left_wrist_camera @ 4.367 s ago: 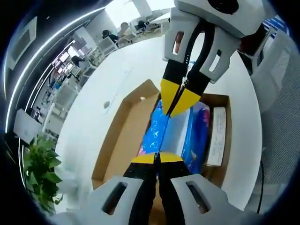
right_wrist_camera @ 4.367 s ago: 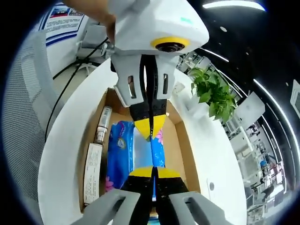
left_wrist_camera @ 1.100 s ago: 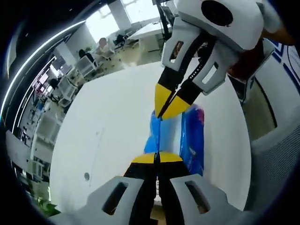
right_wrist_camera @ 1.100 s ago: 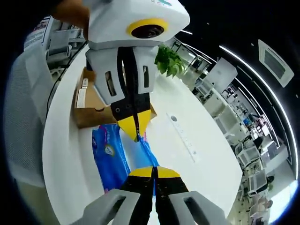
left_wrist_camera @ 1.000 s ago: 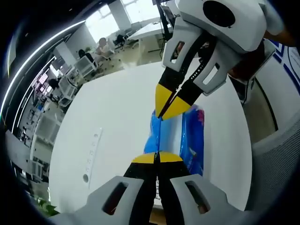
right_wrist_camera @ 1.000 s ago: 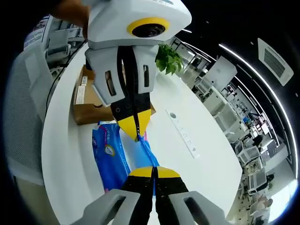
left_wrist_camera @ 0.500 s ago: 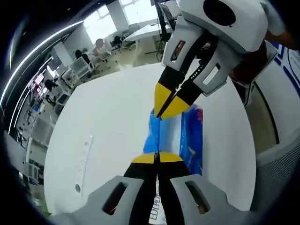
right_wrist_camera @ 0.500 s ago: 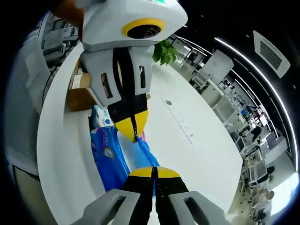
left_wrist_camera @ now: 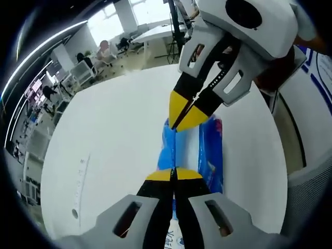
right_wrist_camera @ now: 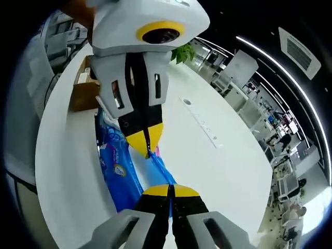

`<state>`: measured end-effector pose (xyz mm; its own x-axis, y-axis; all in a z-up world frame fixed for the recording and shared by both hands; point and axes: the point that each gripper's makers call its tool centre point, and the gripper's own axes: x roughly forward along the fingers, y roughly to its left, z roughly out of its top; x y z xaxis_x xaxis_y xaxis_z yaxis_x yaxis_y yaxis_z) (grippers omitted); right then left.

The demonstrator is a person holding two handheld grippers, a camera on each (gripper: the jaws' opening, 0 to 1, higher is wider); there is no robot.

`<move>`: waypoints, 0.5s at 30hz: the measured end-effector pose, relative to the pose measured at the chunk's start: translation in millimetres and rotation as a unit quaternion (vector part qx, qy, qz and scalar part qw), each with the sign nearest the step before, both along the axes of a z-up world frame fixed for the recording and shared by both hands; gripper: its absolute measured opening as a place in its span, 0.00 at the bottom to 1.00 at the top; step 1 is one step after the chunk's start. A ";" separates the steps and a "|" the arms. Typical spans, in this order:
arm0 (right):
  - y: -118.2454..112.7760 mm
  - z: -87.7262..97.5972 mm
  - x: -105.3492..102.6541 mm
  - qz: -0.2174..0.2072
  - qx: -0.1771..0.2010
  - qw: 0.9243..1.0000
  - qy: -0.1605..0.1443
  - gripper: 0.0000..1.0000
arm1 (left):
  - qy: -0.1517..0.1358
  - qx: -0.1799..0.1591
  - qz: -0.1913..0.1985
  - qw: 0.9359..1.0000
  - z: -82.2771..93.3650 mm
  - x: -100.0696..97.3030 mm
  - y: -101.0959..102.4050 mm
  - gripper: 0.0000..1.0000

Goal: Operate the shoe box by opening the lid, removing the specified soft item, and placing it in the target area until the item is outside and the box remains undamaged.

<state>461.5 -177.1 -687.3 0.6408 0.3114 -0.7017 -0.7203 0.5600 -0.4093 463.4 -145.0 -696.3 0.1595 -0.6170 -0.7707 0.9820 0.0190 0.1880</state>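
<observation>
My left gripper (left_wrist_camera: pixel 175 174) and right gripper (right_wrist_camera: pixel 169 190) both have jaws closed on the blue soft plastic tissue pack (left_wrist_camera: pixel 210 150), held over the white bench (left_wrist_camera: pixel 114 140). The brown cardboard shoe box (right_wrist_camera: pixel 83 93) sits behind, partly hidden by the left gripper.

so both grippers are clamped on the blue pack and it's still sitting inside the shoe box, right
Not quite. Both grippers, left and right, are clamped on the blue pack, but it is outside the shoe box, over the white table. The right gripper view shows this.
</observation>
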 end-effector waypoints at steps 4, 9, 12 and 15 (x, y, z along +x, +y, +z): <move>-2.0 -12.0 2.6 0.006 -0.008 1.000 0.008 0.00 | 0.008 0.001 0.004 1.000 -12.7 -0.1 -1.5 0.00; -4.5 -25.4 6.2 0.004 -0.006 1.000 0.016 0.00 | 0.018 0.003 0.008 1.000 -25.2 2.4 -3.8 0.00; -4.5 -31.4 6.6 0.003 -0.002 1.000 0.020 0.00 | 0.018 0.006 0.007 1.000 -31.8 3.4 -3.6 0.00; -4.6 -38.1 7.8 0.005 -0.004 1.000 0.024 0.00 | 0.020 0.009 0.006 1.000 -36.1 4.8 -3.8 0.00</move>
<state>469.2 -181.7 -725.4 0.6030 0.3110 -0.7346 -0.7447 0.5498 -0.3784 468.2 -148.8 -732.4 0.1355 -0.6013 -0.7874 0.9885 0.0279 0.1488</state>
